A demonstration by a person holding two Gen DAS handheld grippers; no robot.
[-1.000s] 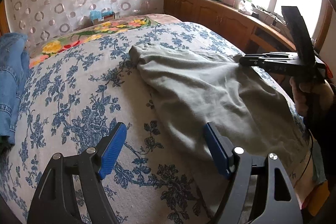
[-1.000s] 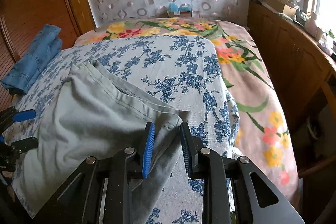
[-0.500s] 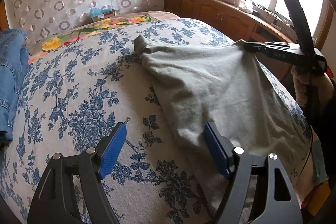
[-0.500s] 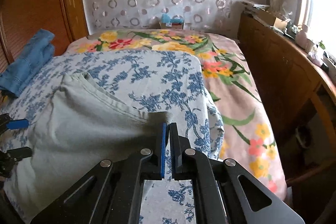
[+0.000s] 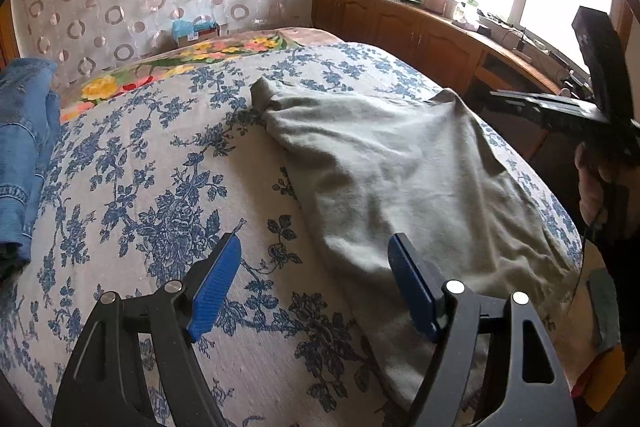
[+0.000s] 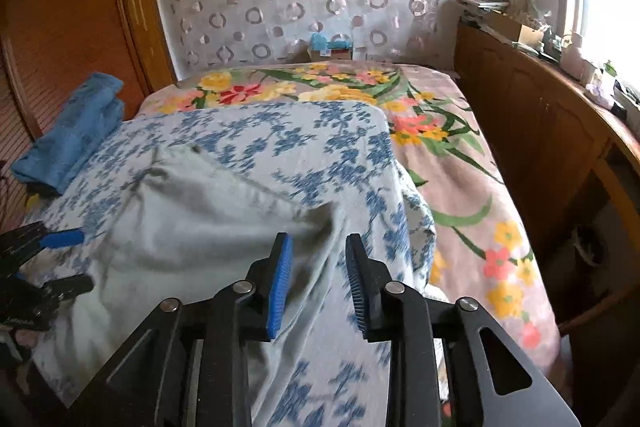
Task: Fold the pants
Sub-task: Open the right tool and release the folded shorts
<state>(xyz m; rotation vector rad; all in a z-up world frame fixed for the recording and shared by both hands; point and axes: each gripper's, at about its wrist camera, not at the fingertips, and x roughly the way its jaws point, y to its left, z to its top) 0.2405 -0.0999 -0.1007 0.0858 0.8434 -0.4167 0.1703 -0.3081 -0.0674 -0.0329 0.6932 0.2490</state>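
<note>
Grey-green pants [image 5: 400, 167] lie spread on the blue-flowered bedspread [image 5: 140, 187]; they also show in the right wrist view [image 6: 192, 227]. My left gripper [image 5: 316, 287] is open and empty, hovering over the pants' near left edge. My right gripper [image 6: 318, 279] is open, its fingers apart just above the pants' far corner, holding nothing. The right gripper shows from the side in the left wrist view [image 5: 560, 107], and the left gripper's blue pad [image 6: 60, 239] shows in the right wrist view.
Folded blue jeans [image 5: 24, 147] lie at the bed's left side by the wooden wall [image 6: 60, 27]. A flowered sheet [image 6: 440, 147] covers the far end of the bed. Wooden cabinets [image 6: 540, 131] with clutter run under the window on the right.
My right gripper was shut on the pants' corner half a second ago and has opened, dropping the cloth onto the bed. The left gripper stayed open and shifted only slightly.
</note>
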